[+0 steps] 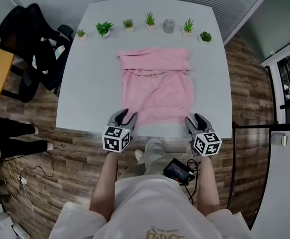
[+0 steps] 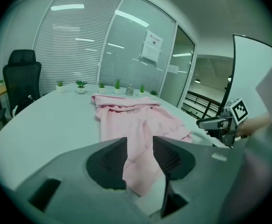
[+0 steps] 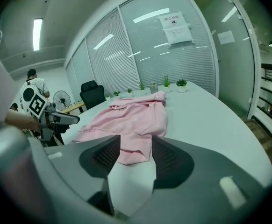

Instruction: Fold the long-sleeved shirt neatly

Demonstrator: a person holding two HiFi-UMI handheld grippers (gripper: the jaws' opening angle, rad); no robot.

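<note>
Shirt (image 1: 157, 86): pink, soft knit, long-sleeved, lying flat at the centre of the head view on a white table (image 1: 90, 83). Sleeves are tucked in, so the outline is roughly a rectangle. Its upper edge is bunched into thick creased folds, and a thin dark line of print runs across just below them. The lower part is smooth, with the hem near the table's lower edge.

Left gripper (image 1: 126, 115) sits at the shirt's lower left corner in the head view. Its jaws are apart, and in the left gripper view its dark ribbed pads (image 2: 113, 160) frame the pink hem without pressing it. Right gripper (image 1: 195, 119) sits at the lower right corner, jaws likewise apart. In its own view the hem corner lies beyond the ribbed pads (image 3: 168, 158), with bare table showing in the gap. Both have grey moulded bodies and a white cube with black square markers (image 1: 116, 138). Bare forearms (image 1: 105, 183) lead back to the lower frame.

The table is smooth and matte with rounded corners. Along its upper edge runs a row of small green potted plants (image 1: 104, 29) with a small grey cylinder (image 1: 169, 26) among them. A black office chair (image 1: 30, 39) stands at upper left on wood-plank floor (image 1: 75, 158). A black device (image 1: 177, 169) with cable is below the right gripper. Glass walls with horizontal blinds (image 2: 80, 45) fill the back of both gripper views.
</note>
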